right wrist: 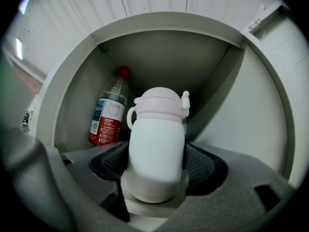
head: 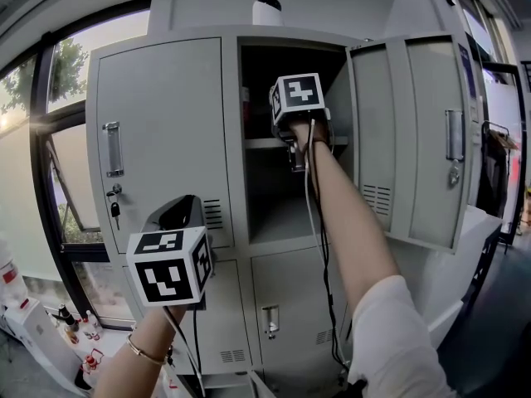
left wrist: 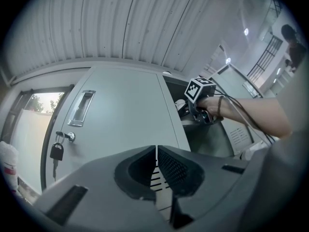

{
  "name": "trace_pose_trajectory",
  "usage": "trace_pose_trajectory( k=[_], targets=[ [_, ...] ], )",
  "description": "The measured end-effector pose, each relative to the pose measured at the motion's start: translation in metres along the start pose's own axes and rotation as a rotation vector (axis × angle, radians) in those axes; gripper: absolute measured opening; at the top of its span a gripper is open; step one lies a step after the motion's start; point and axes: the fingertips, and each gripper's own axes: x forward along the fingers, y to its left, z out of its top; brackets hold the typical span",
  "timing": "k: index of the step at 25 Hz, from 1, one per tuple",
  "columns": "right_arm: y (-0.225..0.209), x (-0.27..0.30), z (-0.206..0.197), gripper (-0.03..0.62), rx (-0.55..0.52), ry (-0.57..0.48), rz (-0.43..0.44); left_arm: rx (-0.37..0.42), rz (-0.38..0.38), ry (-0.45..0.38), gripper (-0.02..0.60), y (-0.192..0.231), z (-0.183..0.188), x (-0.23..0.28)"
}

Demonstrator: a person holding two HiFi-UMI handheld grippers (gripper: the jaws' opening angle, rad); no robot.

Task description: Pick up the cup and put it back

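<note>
A white cup (right wrist: 157, 144) with a pink lid and small side handles sits upright between the pads of my right gripper (right wrist: 157, 162), which is shut on its body. That gripper (head: 294, 123) reaches into the upper compartment of the open grey locker (head: 274, 73), just above the shelf (head: 261, 143). Whether the cup's base touches the shelf is hidden. My left gripper (head: 181, 210) hangs lower, in front of the closed left door (head: 158, 131). Its jaws (left wrist: 156, 166) are shut with nothing in them.
A clear bottle (right wrist: 108, 115) with a red cap and red label stands at the compartment's back left, close behind the cup. The locker door (head: 415, 139) is swung open to the right. A padlock with keys (head: 114, 210) hangs on the left door. Small bottles (head: 75, 322) stand low at the left.
</note>
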Motion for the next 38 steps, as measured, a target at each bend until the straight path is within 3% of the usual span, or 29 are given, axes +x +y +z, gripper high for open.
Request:
trace_pose_trajectory(
  k=[10, 19, 38],
  targets=[
    [-0.001, 0.0, -0.001, 0.334, 0.019, 0.008, 0.025, -0.02, 0.001, 0.014, 0.014, 0.0, -0.008, -0.004],
    [-0.001, -0.013, 0.005, 0.331, 0.018, -0.105, 0.017, -0.029, -0.005, 0.038, 0.014, -0.004, -0.015, -0.005],
    [0.016, -0.086, 0.012, 0.331, 0.037, -0.258, 0.144, -0.084, -0.019, 0.059, 0.014, -0.032, -0.03, -0.015]
  ],
)
